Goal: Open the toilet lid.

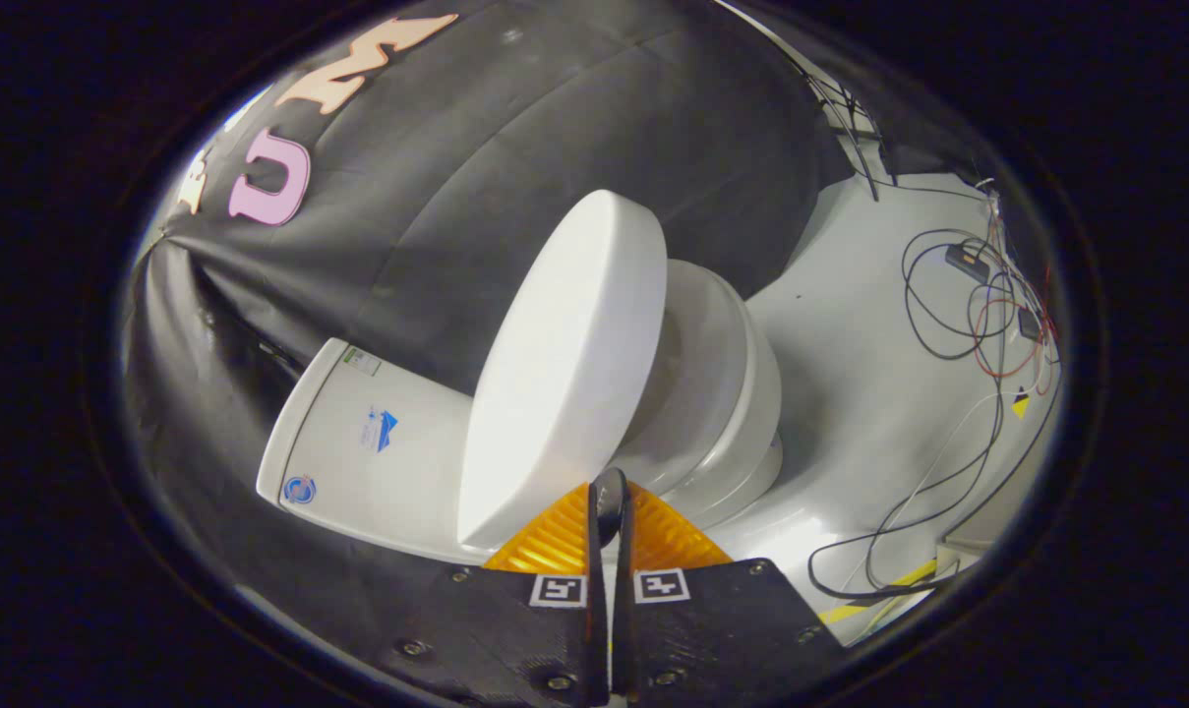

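Note:
A white toilet fills the middle of the gripper view, seen rolled to one side. Its lid (564, 364) is raised partway off the seat (717, 364), standing at an angle between the seat and the cistern (368, 442). My gripper (609, 492) is shut, its two fingers pressed together with nothing between them. The fingertips lie right at the lid's near edge, close to the gap between lid and seat; I cannot tell whether they touch it.
The white floor (850, 324) beyond the bowl carries loose black, red and white cables (958, 305) and small boxes. A yellow line (899, 580) marks the floor near the fingers. The black cloth wall (515, 147) hangs behind the cistern.

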`<state>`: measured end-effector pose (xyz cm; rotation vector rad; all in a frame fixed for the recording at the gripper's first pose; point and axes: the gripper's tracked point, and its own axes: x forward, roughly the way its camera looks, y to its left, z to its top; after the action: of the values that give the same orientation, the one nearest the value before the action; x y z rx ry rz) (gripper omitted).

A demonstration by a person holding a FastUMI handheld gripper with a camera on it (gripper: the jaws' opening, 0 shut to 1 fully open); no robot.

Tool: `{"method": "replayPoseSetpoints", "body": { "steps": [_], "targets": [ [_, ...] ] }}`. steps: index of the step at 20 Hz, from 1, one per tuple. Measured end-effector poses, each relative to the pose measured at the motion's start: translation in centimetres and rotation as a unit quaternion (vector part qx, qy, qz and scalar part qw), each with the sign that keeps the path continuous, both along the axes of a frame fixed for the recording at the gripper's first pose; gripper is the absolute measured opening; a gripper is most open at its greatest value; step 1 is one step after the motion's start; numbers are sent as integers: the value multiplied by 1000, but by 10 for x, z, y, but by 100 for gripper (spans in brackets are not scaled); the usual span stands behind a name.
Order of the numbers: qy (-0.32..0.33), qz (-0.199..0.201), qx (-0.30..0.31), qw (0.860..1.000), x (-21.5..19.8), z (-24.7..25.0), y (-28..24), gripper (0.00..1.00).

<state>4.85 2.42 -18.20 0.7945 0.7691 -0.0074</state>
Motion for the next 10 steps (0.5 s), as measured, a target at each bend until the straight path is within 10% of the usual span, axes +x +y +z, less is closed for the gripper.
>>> {"method": "replayPoseSetpoints", "body": {
  "steps": [10],
  "targets": [
    [-56,32,-36,997,4,48,18,3]
  ]
}}
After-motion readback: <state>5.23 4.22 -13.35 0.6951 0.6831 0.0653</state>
